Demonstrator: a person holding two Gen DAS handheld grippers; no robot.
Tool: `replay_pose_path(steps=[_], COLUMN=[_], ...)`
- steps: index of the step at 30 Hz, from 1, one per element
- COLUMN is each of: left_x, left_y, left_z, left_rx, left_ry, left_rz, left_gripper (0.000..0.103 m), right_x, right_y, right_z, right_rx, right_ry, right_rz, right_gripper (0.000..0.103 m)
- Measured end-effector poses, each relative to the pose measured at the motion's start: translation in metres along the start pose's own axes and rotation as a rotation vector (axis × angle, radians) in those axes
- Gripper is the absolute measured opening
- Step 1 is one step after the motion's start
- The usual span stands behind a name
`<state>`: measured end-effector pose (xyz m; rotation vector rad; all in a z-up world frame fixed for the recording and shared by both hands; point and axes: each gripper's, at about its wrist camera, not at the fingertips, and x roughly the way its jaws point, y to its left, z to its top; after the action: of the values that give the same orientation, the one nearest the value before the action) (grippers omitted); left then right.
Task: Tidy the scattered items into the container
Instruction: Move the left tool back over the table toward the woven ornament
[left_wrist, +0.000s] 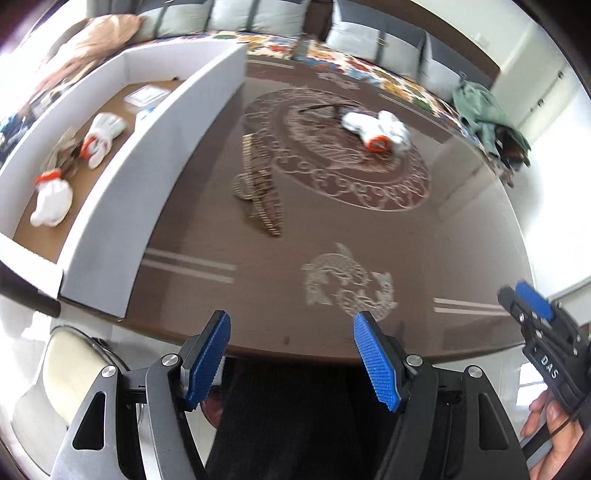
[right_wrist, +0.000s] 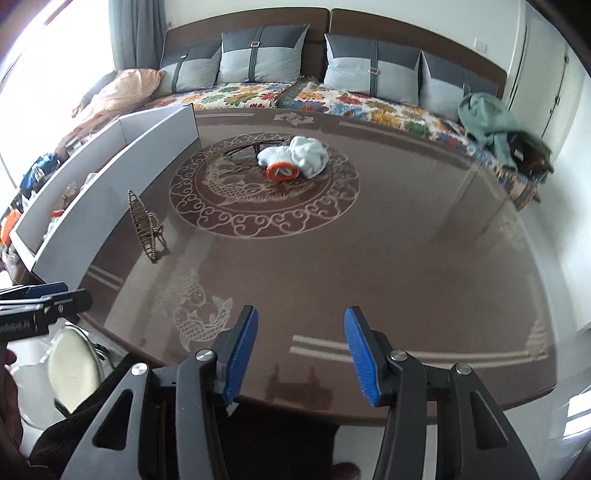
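2 white gloves (left_wrist: 77, 162) already lie in the white container (left_wrist: 155, 166), up and left of the left gripper (left_wrist: 291, 365), whose jaws stand released with nothing between them. Ahead of those jaws lies a woven fan-like item (left_wrist: 260, 184); farther ahead and right, a glove bundle (left_wrist: 376, 131) on the table (left_wrist: 406, 240)

From the right wrist, the right gripper (right_wrist: 301, 356) is likewise spread and empty over the near table edge. The bundle (right_wrist: 295, 158) sits well ahead, slightly left. Judged mid-task, between picks: next comes reaching forward and closing on an item
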<state>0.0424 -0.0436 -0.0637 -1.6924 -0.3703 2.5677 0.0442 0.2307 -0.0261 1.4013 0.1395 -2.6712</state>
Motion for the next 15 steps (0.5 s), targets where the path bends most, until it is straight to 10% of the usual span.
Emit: replay_pose_path(steps=[15], left_x=[0.069], left_y=[0.013], left_z=[0.037], left_rx=[-0.053], left_ry=[0.034], left_rz=[0.102], left_gripper=[0.069], right_x=[0.043], right_y=[-0.007], right_z=[-0.019], right_rx=[0.122], right_ry=[0.028], right_rz=[0.181], right_gripper=[0.05])
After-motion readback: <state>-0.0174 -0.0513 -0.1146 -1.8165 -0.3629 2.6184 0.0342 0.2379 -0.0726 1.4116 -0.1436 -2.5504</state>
